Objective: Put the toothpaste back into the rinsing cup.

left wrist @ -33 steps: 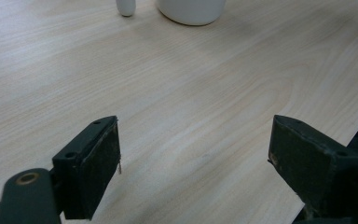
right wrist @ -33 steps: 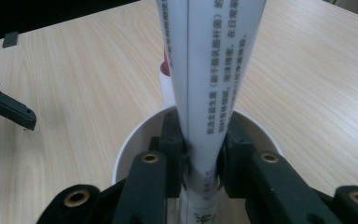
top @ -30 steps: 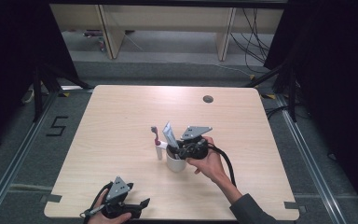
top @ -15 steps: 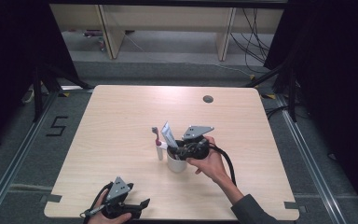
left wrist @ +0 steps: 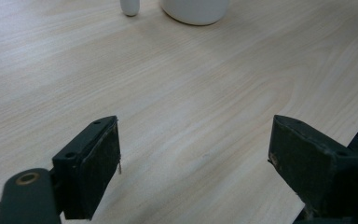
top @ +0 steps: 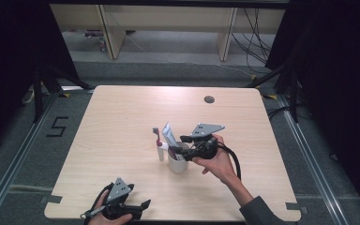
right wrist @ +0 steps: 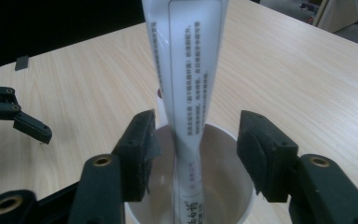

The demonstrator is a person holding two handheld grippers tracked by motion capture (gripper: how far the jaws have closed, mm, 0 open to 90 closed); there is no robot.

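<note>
Right gripper, high view: held at frame centre over a white cup on the counter; a white tube stands in the cup, tilted toward the upper left, and a toothbrush stands just left of it. Left gripper rests at the counter's lower edge.

Left gripper view: jaws spread wide over bare wood; the cup's base and a white handle end sit at the top edge.

Right gripper view: jaws open on either side of the tube, not touching it, directly above the cup rim. The left gripper appears at middle left.
</note>
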